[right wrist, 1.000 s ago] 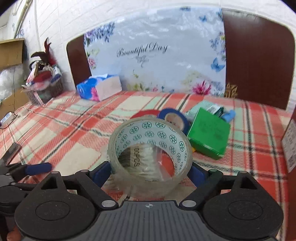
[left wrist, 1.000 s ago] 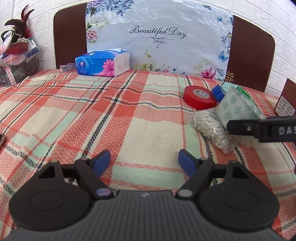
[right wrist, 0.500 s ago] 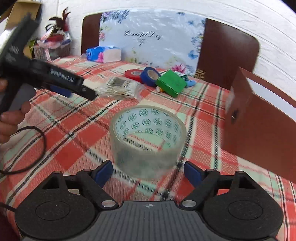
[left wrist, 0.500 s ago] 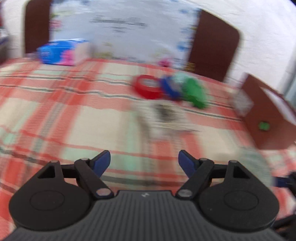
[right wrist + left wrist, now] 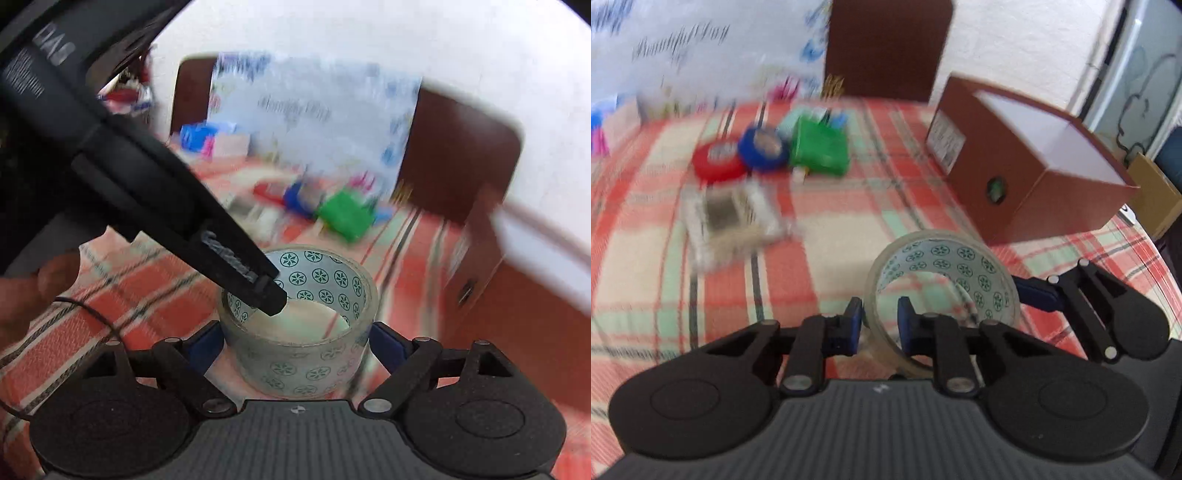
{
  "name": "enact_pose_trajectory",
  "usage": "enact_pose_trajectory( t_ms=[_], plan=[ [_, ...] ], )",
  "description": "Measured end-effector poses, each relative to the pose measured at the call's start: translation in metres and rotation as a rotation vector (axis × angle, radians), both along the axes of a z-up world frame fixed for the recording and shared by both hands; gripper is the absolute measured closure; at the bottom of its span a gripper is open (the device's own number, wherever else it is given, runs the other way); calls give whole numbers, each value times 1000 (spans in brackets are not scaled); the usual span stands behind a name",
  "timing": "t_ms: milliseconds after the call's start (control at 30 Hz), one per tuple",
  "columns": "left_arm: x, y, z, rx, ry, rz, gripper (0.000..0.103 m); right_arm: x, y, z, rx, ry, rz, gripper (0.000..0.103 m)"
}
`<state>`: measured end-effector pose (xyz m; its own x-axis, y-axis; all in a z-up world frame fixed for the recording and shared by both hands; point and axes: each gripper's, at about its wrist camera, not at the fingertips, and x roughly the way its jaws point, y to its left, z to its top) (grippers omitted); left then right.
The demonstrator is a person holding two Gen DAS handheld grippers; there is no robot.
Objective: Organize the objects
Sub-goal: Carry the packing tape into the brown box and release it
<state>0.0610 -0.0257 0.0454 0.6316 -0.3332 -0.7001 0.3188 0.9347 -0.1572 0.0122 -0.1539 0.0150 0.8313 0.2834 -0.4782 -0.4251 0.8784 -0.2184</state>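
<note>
Left wrist view: left gripper point(image 5: 880, 325) pinches the clear tape roll point(image 5: 943, 273) wall, apparently firmly; right gripper point(image 5: 295, 341) straddles it, pads wide, beside brown box point(image 5: 1027, 173).

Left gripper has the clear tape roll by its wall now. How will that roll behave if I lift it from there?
The clear tape roll looks stiff: the left gripper, just closed, pinches its wall without denting it. Gripped at one side, it may well swing or tilt. Its glossy surface could slip. The right gripper flanks it, apparently not pressing.
</note>
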Motion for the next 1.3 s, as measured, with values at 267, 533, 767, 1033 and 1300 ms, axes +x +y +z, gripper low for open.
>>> enact_pose_trajectory(
  t_ms=[267,533,767,1033,1300],
  plan=[
    [27,-70,88,-24,-246,-117,77,14,-52,62,-26,-312,-159,17],
    [90,-161,82,16,-227,-202,76,75,-124,61,30,-214,-312,17],
    [121,-182,49,79,-165,-178,54,109,-138,42,93,-117,-344,15],
    [93,-156,67,18,-218,-182,50,82,-130,46,129,-160,-337,15],
    [53,-105,60,2,-211,-106,47,25,-103,41,128,-193,-277,15]
  ],
)
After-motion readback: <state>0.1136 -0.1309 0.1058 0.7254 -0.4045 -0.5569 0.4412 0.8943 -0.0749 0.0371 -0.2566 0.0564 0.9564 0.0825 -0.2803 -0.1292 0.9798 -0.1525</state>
